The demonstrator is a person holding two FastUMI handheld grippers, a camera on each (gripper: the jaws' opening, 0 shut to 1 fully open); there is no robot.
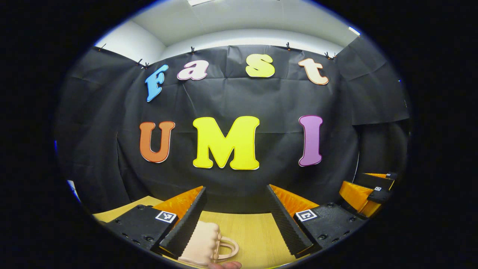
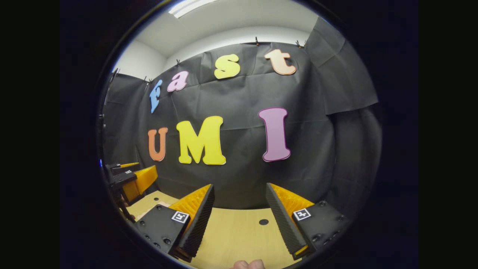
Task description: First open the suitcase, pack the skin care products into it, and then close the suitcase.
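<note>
Low in the left gripper view, a small pink suitcase lies on the wooden table, partly behind the wide-spread left gripper's left finger; the right gripper gapes wide over bare tabletop.

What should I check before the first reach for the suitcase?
1. Left gripper open, nothing between its fingers: ok.
2. Right gripper open, nothing held: ok.
3. Suitcase located: ok, small pink case with its handle, low in the left gripper view beside the left finger.
4. Suitcase open or shut: cannot tell, mostly hidden.
5. Skin care products located: cannot tell.
6. Wooden table bare ahead of the right gripper: ok.
</note>
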